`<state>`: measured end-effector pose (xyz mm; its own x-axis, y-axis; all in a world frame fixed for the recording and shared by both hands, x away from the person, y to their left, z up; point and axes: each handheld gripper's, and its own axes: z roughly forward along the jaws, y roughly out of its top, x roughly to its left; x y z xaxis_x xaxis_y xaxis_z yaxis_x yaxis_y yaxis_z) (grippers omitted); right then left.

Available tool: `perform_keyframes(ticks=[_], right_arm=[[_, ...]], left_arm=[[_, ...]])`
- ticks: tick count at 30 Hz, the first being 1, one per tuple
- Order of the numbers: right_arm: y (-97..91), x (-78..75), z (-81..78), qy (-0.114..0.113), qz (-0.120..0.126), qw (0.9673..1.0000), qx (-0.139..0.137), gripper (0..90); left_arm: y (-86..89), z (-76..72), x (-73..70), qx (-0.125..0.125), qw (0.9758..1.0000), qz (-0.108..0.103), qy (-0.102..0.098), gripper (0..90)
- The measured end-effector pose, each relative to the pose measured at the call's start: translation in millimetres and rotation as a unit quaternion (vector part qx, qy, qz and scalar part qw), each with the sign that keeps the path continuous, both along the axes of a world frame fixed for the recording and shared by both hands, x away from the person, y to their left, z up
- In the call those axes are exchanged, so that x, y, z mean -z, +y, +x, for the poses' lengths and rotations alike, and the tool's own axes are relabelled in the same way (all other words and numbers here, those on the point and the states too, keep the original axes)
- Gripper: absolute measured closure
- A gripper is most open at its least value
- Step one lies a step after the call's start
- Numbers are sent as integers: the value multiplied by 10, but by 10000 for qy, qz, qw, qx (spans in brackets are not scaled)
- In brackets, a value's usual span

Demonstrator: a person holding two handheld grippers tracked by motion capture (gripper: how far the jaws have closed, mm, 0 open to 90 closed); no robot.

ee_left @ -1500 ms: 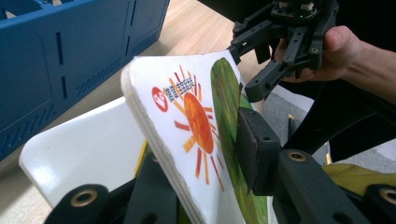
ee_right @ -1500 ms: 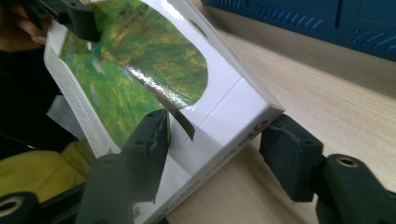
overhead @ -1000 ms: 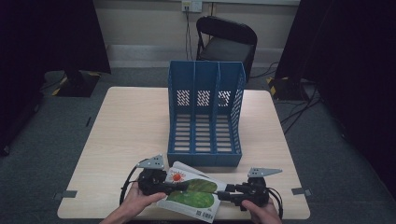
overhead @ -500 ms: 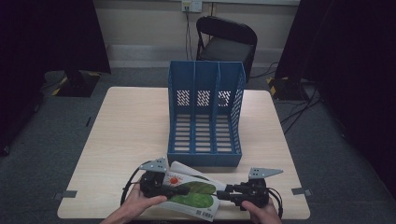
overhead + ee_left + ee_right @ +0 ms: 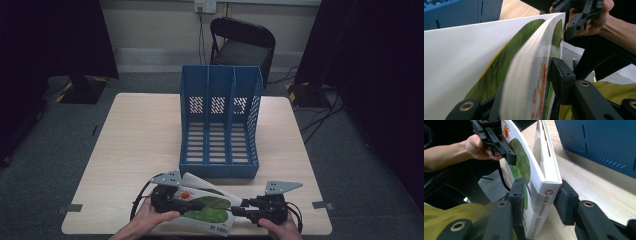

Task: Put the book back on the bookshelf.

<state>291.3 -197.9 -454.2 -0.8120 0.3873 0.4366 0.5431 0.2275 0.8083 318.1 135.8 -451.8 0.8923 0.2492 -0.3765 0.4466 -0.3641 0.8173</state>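
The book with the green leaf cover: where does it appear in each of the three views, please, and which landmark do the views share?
High view: the book lies low at the centre, at the table's near edge, between both grippers.
Left gripper view: the book fills the left and centre, page edges facing the camera.
Right gripper view: the book stands at the centre, spine nearest.
Shared landmark: the blue file rack.

A thick white book (image 5: 205, 210) with a green leaf cover stands tilted at the table's near edge.

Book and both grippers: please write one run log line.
book: lifted at table edge | left gripper: shut on book | right gripper: closing on spine
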Motion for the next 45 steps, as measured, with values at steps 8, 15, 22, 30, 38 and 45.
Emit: perform_keyframes(ticks=[8, 15, 22, 30, 38, 45], right_arm=[[7, -64, -27, -383, -90, 9991, 134, 716], [-14, -131, -60, -583, -234, 9980, 54, 734], [-14, -198, -110, -795, -361, 9961, 118, 743], [119, -88, -116, -686, -453, 9966, -44, 710], [353, 8, -74, -797, -942, 9923, -70, 691], [329, -23, -119, -1019, -1096, 9887, -87, 703]], left_arm=[[11, 12, -19, -257, 9994, 131, -172, 560], [101, 26, -73, -558, 9982, -29, -233, 518], [221, 64, -89, -872, 9956, -44, -345, 522], [194, 38, -84, -716, 9961, 34, -508, 535], [186, 61, -87, -769, 9965, -57, -318, 518], [170, 59, -99, -649, 9976, -170, -192, 420]])
